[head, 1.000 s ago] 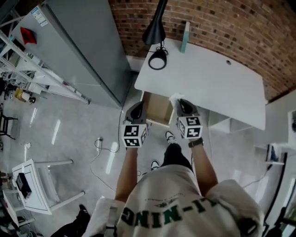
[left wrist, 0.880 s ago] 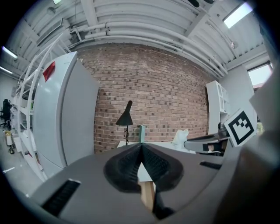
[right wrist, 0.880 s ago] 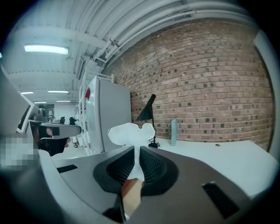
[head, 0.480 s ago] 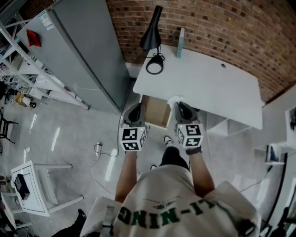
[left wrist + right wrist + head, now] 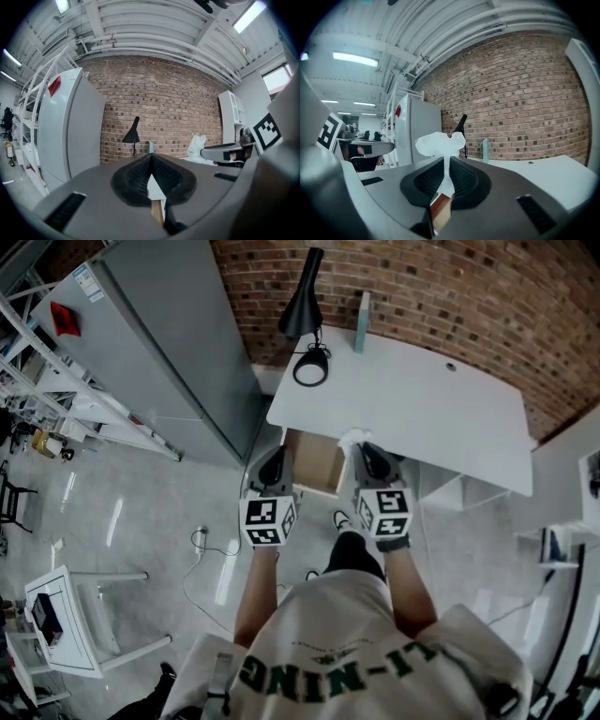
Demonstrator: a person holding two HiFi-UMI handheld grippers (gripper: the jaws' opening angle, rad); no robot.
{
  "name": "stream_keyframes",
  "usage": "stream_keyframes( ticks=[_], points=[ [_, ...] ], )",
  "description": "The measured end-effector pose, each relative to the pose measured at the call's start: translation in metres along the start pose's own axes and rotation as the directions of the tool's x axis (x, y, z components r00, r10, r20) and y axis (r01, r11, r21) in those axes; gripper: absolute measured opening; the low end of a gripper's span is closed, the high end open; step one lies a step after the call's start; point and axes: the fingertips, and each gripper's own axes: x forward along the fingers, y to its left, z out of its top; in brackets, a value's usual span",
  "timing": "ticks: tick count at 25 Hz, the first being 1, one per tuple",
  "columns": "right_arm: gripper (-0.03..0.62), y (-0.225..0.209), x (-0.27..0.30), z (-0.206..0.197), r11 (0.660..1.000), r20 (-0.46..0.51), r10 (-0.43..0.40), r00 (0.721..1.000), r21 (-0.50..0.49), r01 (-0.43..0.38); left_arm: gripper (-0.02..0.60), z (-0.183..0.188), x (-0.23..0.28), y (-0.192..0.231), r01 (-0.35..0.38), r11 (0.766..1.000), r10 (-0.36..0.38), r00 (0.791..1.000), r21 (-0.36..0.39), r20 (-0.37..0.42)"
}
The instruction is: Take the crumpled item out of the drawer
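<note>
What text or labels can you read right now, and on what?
"LI-NING": on the person's shirt, upside down in the head view.
Too small to read: the smaller print above it.
Too small to read: the white label on the grey cabinet.
Blurred, unreadable: the red tag on that cabinet.

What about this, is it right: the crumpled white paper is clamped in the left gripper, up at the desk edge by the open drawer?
No. The right gripper, not the left, is clamped on the crumpled white paper, as the right gripper view shows; the left gripper is shut on nothing. The rest stands.
</note>
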Motion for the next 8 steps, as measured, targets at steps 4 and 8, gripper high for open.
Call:
stream_keyframes(
  ticks=[4, 8],
  points=[
    [0.037, 0.000, 0.006, -0.005, 1.000, -0.012, 0.018, 1.000, 0.006, -0.018, -0.006, -0.001, 0.011, -0.004, 0.013, 1.000, -0.013, 1.000, -0.009, 0.006],
    [0.037, -0.008, 0.020, -0.011, 1.000, -0.032, 0.025, 0.999, 0.008, -0.025, -0.006, -0.005, 0.028, -0.003, 0.015, 1.000, -0.015, 1.000, -0.013, 0.008]
  ],
)
